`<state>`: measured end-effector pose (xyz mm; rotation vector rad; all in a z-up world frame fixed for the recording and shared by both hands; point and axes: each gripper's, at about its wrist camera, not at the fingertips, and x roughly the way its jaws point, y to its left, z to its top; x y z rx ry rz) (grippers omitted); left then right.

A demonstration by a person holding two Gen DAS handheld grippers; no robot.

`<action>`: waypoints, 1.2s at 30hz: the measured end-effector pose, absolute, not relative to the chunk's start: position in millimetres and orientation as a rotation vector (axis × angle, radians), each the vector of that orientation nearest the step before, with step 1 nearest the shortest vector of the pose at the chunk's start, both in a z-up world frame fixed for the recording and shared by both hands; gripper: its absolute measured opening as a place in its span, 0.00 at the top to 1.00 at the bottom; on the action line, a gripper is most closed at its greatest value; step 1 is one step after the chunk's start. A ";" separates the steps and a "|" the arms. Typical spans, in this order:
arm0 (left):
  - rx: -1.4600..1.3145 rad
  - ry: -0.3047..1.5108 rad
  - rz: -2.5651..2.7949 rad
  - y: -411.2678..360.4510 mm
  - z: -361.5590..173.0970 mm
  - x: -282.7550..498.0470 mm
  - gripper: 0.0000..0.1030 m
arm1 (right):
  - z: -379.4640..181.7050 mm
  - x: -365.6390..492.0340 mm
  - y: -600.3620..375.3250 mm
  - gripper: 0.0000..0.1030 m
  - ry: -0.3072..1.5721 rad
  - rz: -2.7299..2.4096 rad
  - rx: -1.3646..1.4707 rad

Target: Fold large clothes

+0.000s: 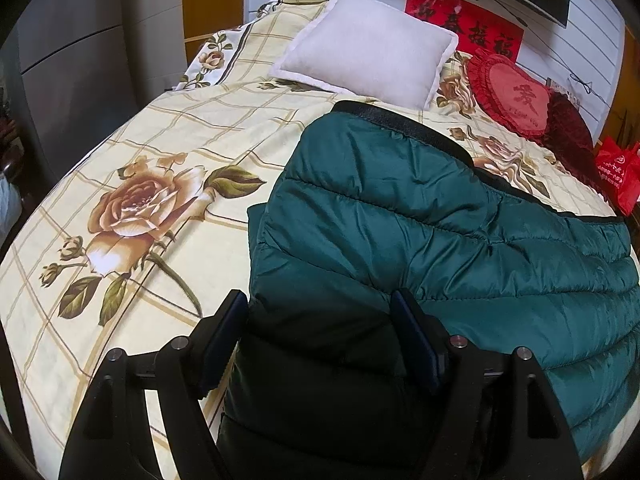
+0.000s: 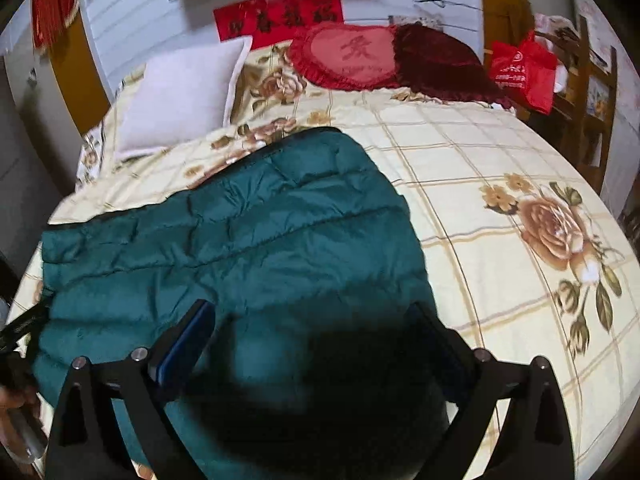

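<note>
Lay spread across the floral bedspread (image 1: 132, 128) — green puffer jacket (image 1: 400, 208), near edge toward both grippers; hovered wide open, gripping nothing — left gripper (image 1: 320, 320), right gripper (image 2: 316, 328); best pinched at matching corners, lifted evenly.

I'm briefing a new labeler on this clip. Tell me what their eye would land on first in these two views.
The dark green puffer jacket spread across the near part of the bed dominates both views, with the left gripper and right gripper open above its near edge. Next come the rose-printed bedspread beneath it and, at the head of the bed, the red heart cushion beside a pale pillow.
</note>
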<state>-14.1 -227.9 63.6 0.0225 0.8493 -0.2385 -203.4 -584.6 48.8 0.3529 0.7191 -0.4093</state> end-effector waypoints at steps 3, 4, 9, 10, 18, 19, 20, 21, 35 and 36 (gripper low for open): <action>0.019 0.836 -0.235 -227.7 63.0 -16.8 0.19 | 26.6 -197.8 -583.4 0.03 0.785 -0.416 0.328; 0.018 0.834 -0.235 -227.1 62.8 -17.4 0.19 | 20.7 -195.4 -583.1 0.01 0.792 -0.419 0.319; 0.001 0.820 -0.238 -222.3 70.0 -23.7 0.19 | 27.2 -199.8 -583.1 0.00 0.783 -0.412 0.334; -0.007 0.819 -0.239 -220.8 72.0 -24.7 0.19 | 30.4 -202.9 -582.1 0.00 0.776 -0.408 0.328; 0.003 0.805 -0.279 -218.8 88.8 -47.1 0.20 | 55.7 -228.0 -567.9 0.00 0.732 -0.412 0.256; 0.008 0.804 -0.285 -218.5 89.9 -51.1 0.20 | 59.0 -229.7 -565.5 0.00 0.727 -0.406 0.242; 0.015 0.803 -0.290 -217.8 91.0 -56.8 0.20 | 62.6 -230.7 -562.3 0.00 0.728 -0.396 0.233; 0.024 0.803 -0.299 -217.3 92.4 -64.0 0.20 | 65.4 -231.2 -560.5 0.00 0.729 -0.385 0.231; 0.051 0.797 -0.335 -220.8 98.4 -87.7 0.20 | 71.7 -242.5 -562.2 0.00 0.758 -0.356 0.325; 0.049 0.797 -0.335 -220.2 97.8 -86.4 0.20 | 71.4 -242.2 -563.6 0.00 0.758 -0.359 0.326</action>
